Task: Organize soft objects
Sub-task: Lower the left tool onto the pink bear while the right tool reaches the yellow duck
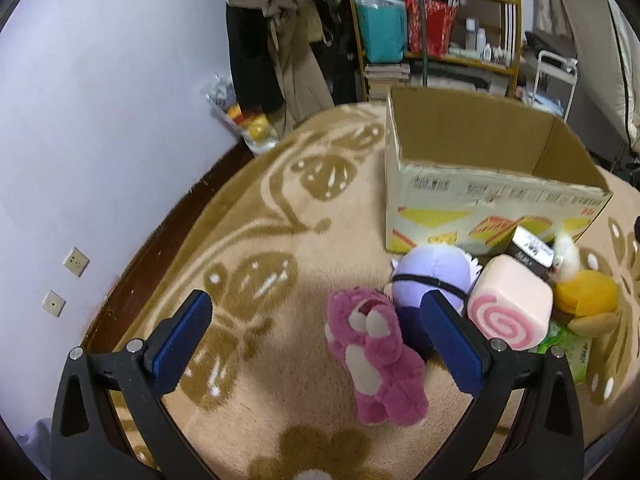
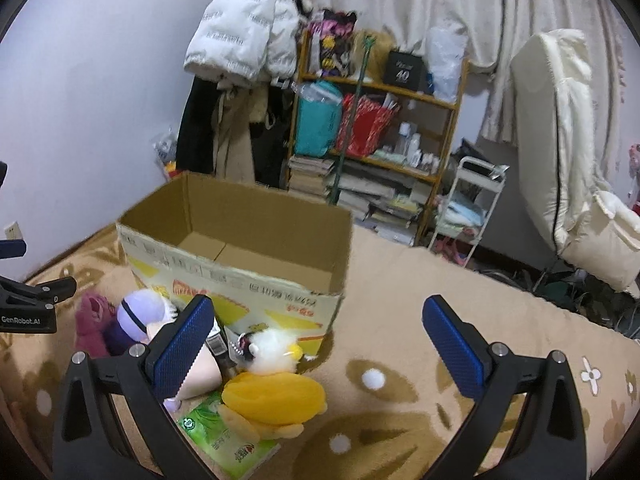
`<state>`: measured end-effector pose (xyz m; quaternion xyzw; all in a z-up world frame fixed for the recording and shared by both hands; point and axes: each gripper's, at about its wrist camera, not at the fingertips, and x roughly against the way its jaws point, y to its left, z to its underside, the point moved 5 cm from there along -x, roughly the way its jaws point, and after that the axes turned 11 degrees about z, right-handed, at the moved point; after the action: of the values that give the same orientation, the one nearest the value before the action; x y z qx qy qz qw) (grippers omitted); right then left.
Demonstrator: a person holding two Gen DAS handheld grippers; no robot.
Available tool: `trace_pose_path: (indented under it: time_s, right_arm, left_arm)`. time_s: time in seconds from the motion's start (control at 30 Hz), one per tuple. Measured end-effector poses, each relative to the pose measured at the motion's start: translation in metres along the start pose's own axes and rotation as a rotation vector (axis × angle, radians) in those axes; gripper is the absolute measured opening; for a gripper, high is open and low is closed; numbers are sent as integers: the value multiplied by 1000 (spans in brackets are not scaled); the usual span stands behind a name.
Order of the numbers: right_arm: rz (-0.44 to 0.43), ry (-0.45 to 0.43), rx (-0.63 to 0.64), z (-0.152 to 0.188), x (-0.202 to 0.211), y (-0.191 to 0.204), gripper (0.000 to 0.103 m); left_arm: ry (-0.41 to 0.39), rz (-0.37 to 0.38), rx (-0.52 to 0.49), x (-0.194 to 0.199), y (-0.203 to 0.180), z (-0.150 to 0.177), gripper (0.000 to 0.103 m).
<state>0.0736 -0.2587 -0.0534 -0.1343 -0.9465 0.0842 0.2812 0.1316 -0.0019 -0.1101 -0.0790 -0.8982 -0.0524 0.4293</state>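
Pink bear (image 1: pixel 376 354) lies lengthwise, head toward cardboard box (image 1: pixel 480 184); left gripper (image 1: pixel 316 340) and right gripper (image 2: pixel 318 344) wide open, empty.

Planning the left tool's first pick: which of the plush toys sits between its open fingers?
The pink bear. It alone lies in the gap of the left tool; the purple plush, pink swirl roll and yellow duck sit farther right.

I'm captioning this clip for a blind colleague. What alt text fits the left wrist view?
The open left gripper hovers over a pink plush bear lying on a beige patterned blanket. Beside the bear sit a purple plush, a pink swirl-roll cushion and a yellow plush, before an empty cardboard box.
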Motion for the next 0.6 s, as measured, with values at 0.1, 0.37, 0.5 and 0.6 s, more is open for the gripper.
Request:
trace_pose_path:
  time_s: [0.1, 0.37, 0.5, 0.6]
  right_arm:
    - [-10, 52, 31, 8, -19, 9, 103]
    - [-26, 155, 77, 32, -49, 22, 103]
    - [-44, 212, 74, 45, -61, 25, 103]
    - [-57, 262, 70, 56, -69, 26, 103]
  left_arm:
    - [40, 10, 7, -14, 0, 2, 102]
    - [124, 35, 38, -38, 3, 10, 102]
    - [154, 47, 70, -46, 8, 13, 102]
    - [187, 43, 72, -52, 8, 18, 102]
